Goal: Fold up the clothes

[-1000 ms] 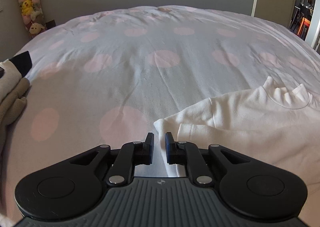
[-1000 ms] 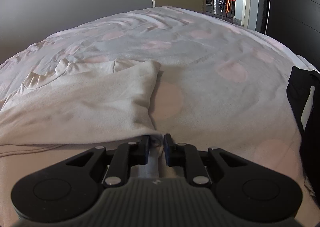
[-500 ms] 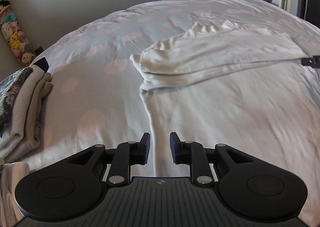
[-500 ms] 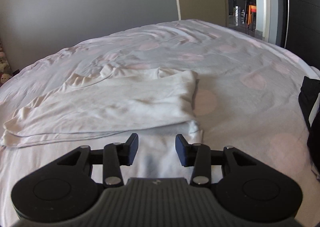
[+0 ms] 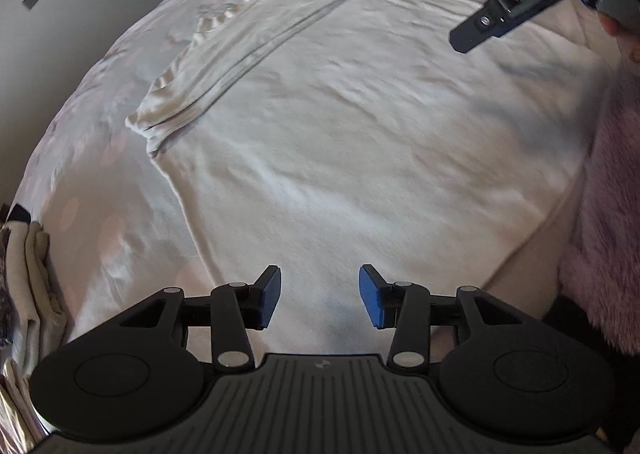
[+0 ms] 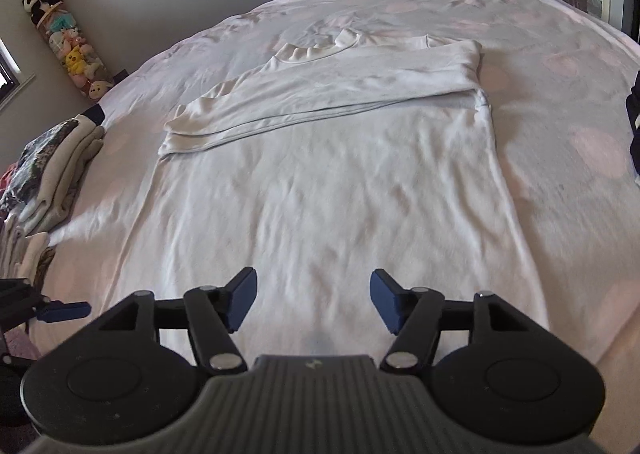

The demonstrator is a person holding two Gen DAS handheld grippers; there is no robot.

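On the bed (image 6: pixel 560 66), a white top (image 6: pixel 328 190) lies flat, sleeves folded across its chest. The left gripper (image 5: pixel 319 296) and right gripper (image 6: pixel 313 301) hang above it, jaws just opened wide, holding nothing.

The folded pile of clothes (image 6: pixel 52 174) runs off the left edge. A dark garment (image 6: pixel 634 126) is cut by the right edge.

A bed (image 6: pixel 560 34) covered by a pale sheet with pink dots is seen. A white long-sleeved top (image 6: pixel 328 190) is spread flat on it, sleeves folded across; folded clothes (image 6: pixel 60 170) are stacked at its left edge.
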